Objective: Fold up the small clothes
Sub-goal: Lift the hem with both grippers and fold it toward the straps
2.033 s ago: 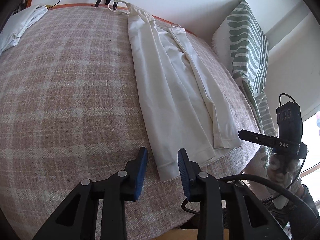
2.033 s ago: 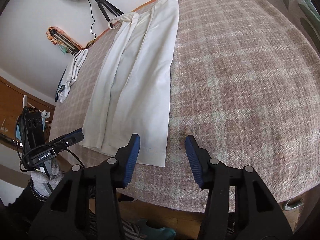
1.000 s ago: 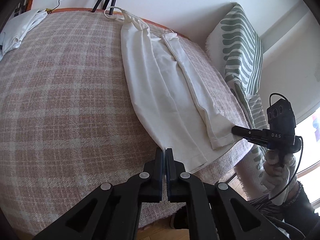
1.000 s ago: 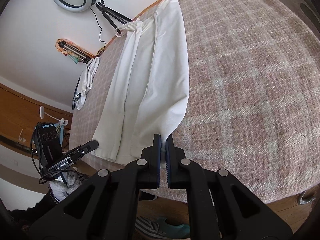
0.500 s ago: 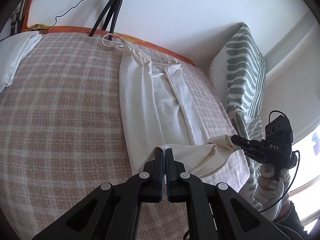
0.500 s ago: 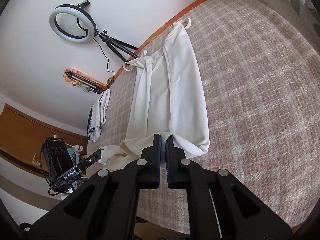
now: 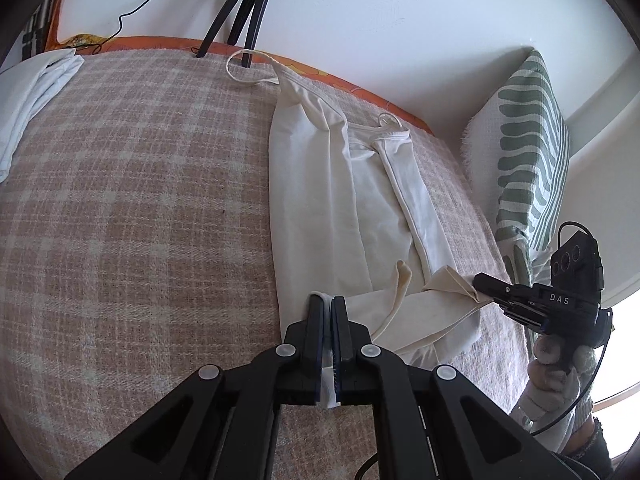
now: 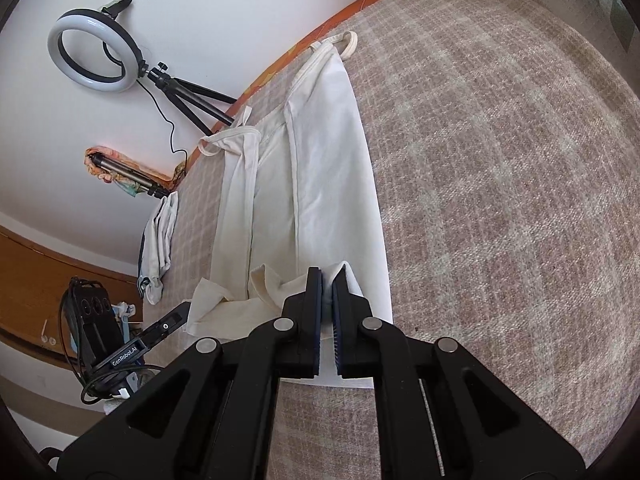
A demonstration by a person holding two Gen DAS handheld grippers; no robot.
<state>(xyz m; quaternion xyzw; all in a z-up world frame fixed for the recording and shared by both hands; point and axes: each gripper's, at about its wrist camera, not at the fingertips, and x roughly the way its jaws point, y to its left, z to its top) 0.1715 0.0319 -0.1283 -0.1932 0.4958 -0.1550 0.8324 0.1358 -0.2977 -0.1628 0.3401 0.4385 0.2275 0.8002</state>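
Long cream cotton strappy garment [image 7: 320,200] on the plaid-blanketed bed [image 7: 140,200]: light, limp, creasing readily; left gripper [image 7: 327,304] and right gripper [image 8: 327,280] each clamp a hem corner at the near edge; left jaws easing apart.

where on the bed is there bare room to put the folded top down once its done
The widest bare patch of plaid bedcover lies between the cream garment and the white clothes at the bed's edge. Another open stretch runs along the garment's other side toward the striped pillow. It is crowded at the near hem, where both grippers pinch the cloth.
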